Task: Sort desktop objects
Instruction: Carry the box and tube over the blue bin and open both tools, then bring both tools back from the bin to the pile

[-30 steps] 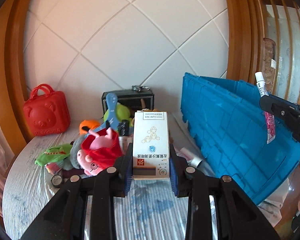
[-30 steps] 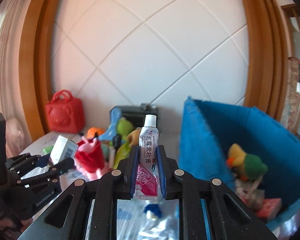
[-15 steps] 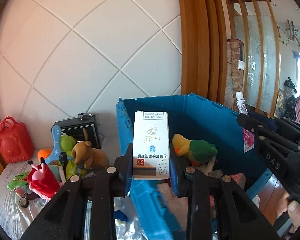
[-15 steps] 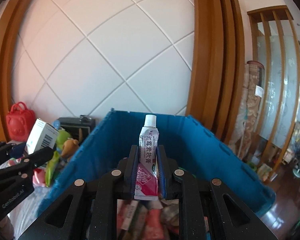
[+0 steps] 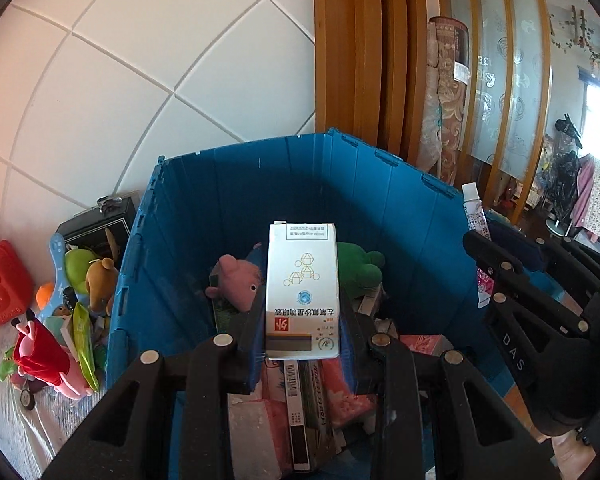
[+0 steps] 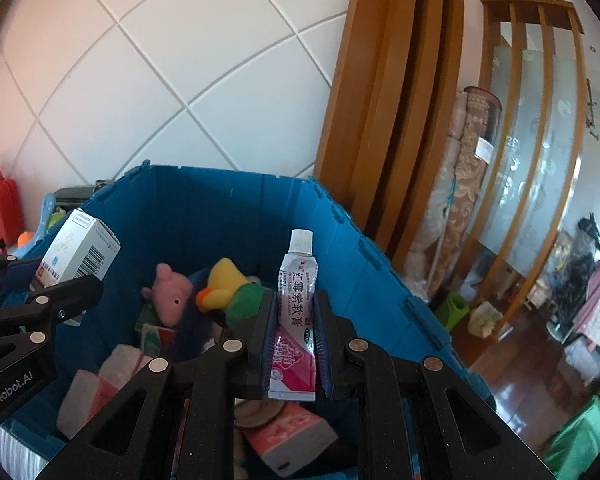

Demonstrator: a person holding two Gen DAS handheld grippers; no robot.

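Note:
My left gripper is shut on a white medicine box, held upright over the open blue crate. The same white box shows at the left of the right wrist view. My right gripper is shut on a pink-and-white ointment tube with a white cap, also above the blue crate. The tube and the right gripper appear at the right edge of the left wrist view. Inside the crate lie a pink pig plush, a green and yellow plush and several boxes and packets.
Left of the crate, toys crowd the table: a red bear case, a brown plush, a red-dressed pig doll and a black box. A white tiled wall and a wooden frame stand behind. A wooden floor lies to the right.
Both grippers swung right from above the toy-covered table to over the blue crate, each still holding its item. The crate's inside has come into view.

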